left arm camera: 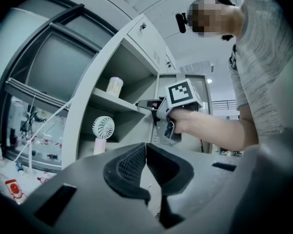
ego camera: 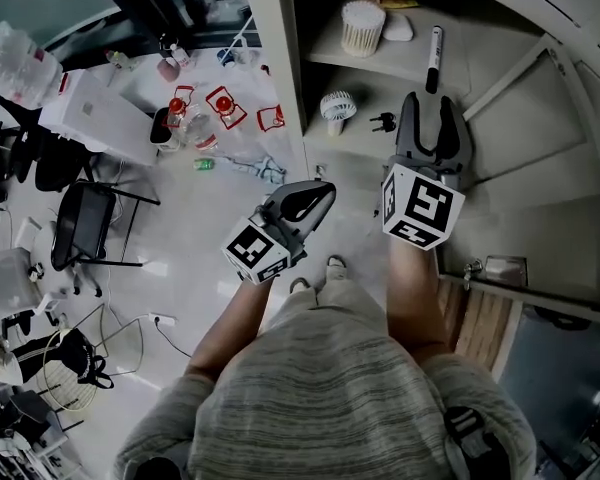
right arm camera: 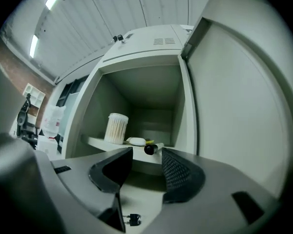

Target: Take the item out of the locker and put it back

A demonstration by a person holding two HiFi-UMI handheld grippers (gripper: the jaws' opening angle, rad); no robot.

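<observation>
**Desk:** Where are you?

**Me:** My right gripper is level with the upper shelf of the locker. Its jaws are well apart and there's nothing in them. The marker, which I take to be the item, lies on that shelf just ahead of the jaws, with its dark end at the front edge.

**Desk:** And the other hand?

**Me:** My left gripper is held outside the locker, jaw tips together, with nothing in it.

**Desk:** What worries you?

**Me:** The marker is round and sits right at the lip. If I come in off-centre, one pad will touch it first and I'd expect it to roll. It would either drop off the shelf or go back against the white lump behind it. If I pinch only the very end, it will probably swivel out as I pull.

**Desk:** How much room have you got?

**Me:** The open door runs close along my right, so I have little slack there. The cotton swab tub stands well to the left of the marker, which leaves more room on that side. The fan and a small black object are on the shelf below, out of my path. I judge the safe way in is straight ahead, and straight back out
</observation>
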